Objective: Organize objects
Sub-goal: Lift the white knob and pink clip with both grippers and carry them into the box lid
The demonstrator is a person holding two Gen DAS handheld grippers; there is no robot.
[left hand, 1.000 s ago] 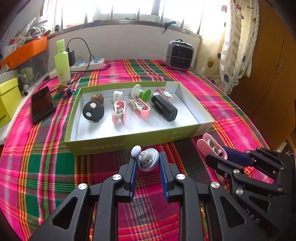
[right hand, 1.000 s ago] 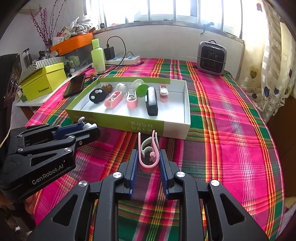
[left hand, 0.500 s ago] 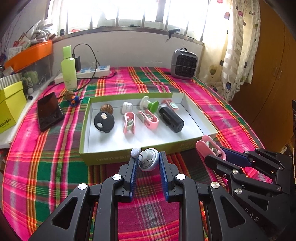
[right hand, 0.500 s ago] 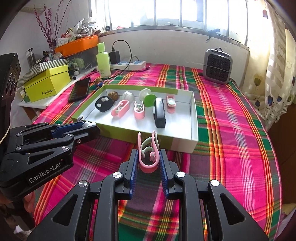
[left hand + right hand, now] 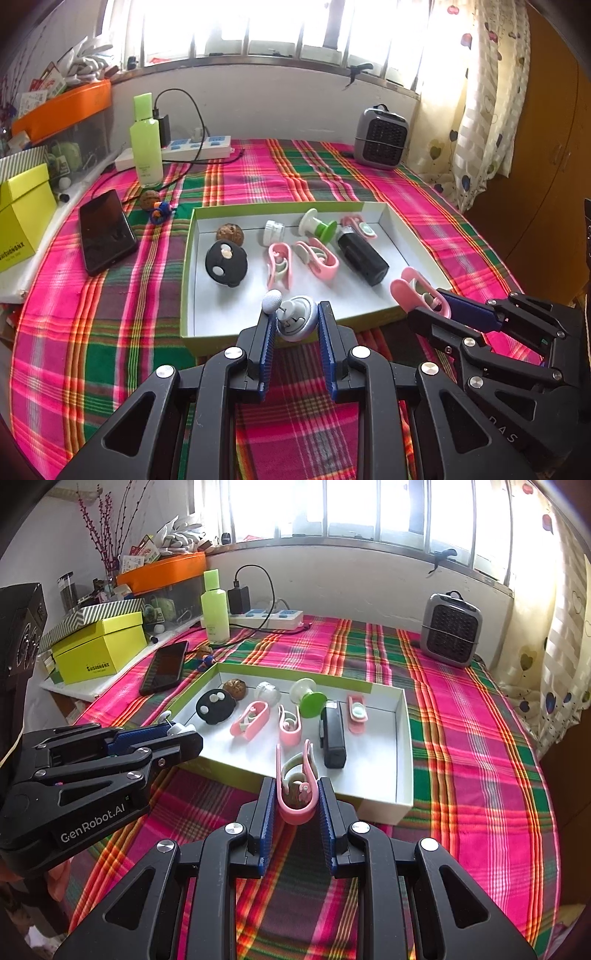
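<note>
A green-walled white tray sits on the plaid cloth and holds a black disc, a walnut, pink clips, a green-and-white spool and a black block. My left gripper is shut on a small silver round piece with a white knob, held over the tray's near wall. It also shows in the right wrist view. My right gripper is shut on a pink clip, held above the tray's near edge. It also shows in the left wrist view.
A black phone, a green bottle, a power strip and a yellow box stand at the left. A small grey heater stands at the back right. A curtain hangs to the right.
Both grippers have risen and moved forward toward the tray, each still holding its object. The held items now hang over the tray's near edge.
</note>
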